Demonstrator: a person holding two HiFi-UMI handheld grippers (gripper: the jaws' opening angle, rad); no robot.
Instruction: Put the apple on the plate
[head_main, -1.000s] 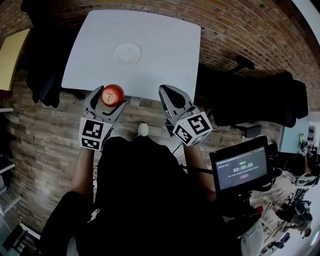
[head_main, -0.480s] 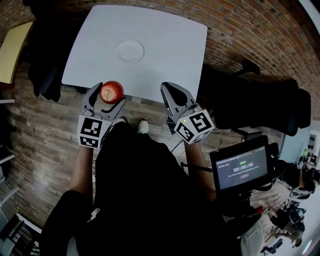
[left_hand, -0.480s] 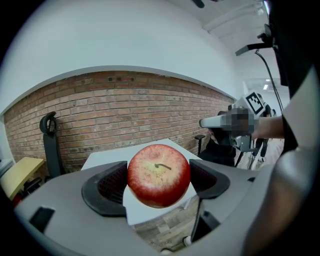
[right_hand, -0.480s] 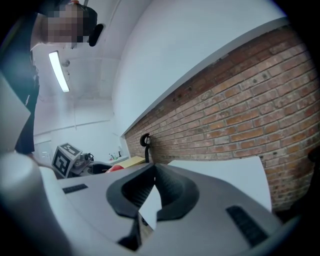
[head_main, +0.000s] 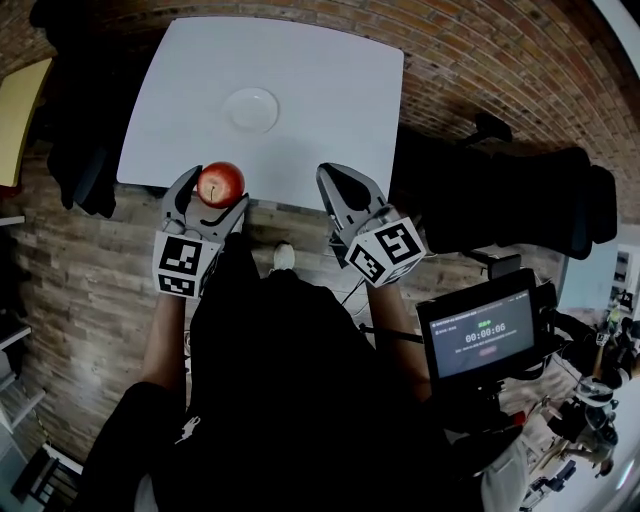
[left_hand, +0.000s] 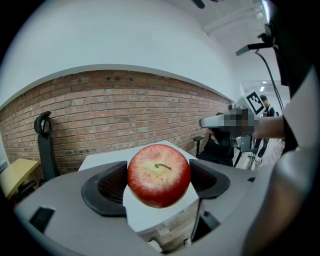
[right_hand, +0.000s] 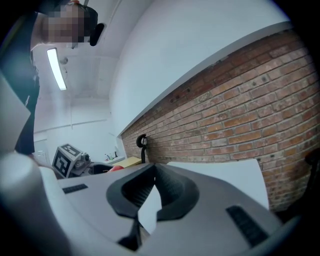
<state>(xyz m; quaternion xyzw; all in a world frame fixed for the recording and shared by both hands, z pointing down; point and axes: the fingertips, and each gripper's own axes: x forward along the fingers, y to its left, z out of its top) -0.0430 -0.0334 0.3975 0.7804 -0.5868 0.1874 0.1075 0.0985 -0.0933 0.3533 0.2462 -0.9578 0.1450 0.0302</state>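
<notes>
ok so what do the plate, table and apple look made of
Plate: smooth white, faint sheen; ceramic or plastic, too small to tell. Table: flat matte white top, probably laminate or painted board. Apple: red skin, yellow speckles, brown stem; looks real, could be a replica.

White table (head_main: 330, 110), plate (head_main: 251, 109) on it
</notes>
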